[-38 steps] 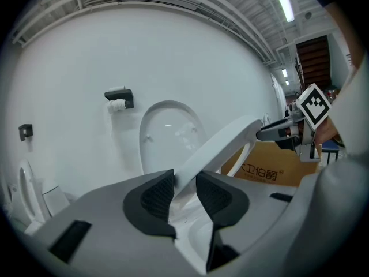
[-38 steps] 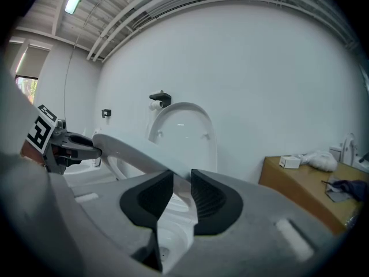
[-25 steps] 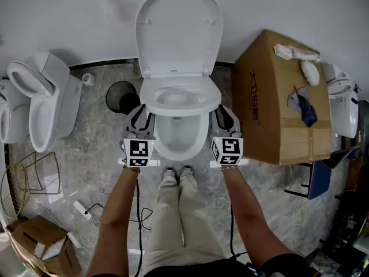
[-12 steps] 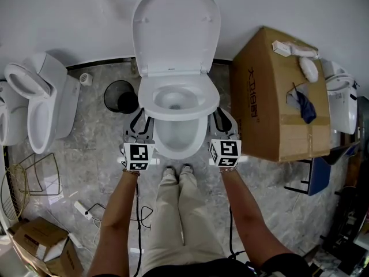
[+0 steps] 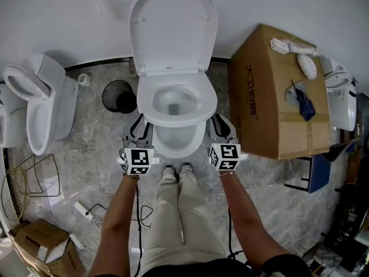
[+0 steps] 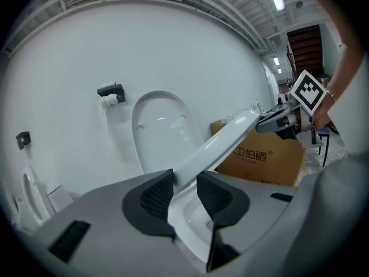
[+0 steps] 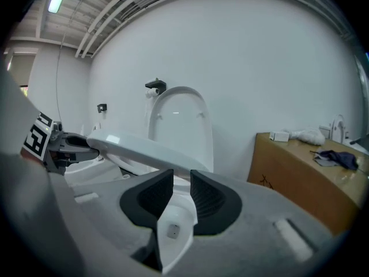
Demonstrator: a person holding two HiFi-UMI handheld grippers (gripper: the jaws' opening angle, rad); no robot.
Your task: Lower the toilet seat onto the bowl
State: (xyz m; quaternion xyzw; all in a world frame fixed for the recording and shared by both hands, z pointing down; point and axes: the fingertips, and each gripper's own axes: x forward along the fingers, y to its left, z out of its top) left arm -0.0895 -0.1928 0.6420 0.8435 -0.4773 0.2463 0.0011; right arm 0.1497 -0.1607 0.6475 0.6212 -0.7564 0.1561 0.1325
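Note:
The white toilet seat (image 5: 176, 100) hangs part-way down, tilted between the upright lid (image 5: 173, 27) and the bowl (image 5: 176, 138). My left gripper (image 5: 138, 133) is shut on the seat's left edge, and my right gripper (image 5: 222, 128) is shut on its right edge. In the left gripper view the seat (image 6: 228, 136) runs out from between the left gripper's (image 6: 184, 190) dark pads toward the right gripper (image 6: 282, 120), with the lid (image 6: 161, 126) behind. In the right gripper view the seat (image 7: 144, 149) leaves the right gripper (image 7: 181, 190) and reaches the left gripper (image 7: 69, 144).
A large cardboard box (image 5: 277, 91) stands close on the toilet's right. A black bin (image 5: 118, 97) and another toilet (image 5: 43, 100) are on its left. A wire basket (image 5: 23, 183) and a small box (image 5: 40, 244) lie at lower left. The person's shoes (image 5: 176, 172) touch the bowl's front.
Both grippers have come down and toward the person with the seat, which now tilts lower and stands further from the lid. The grips have not changed.

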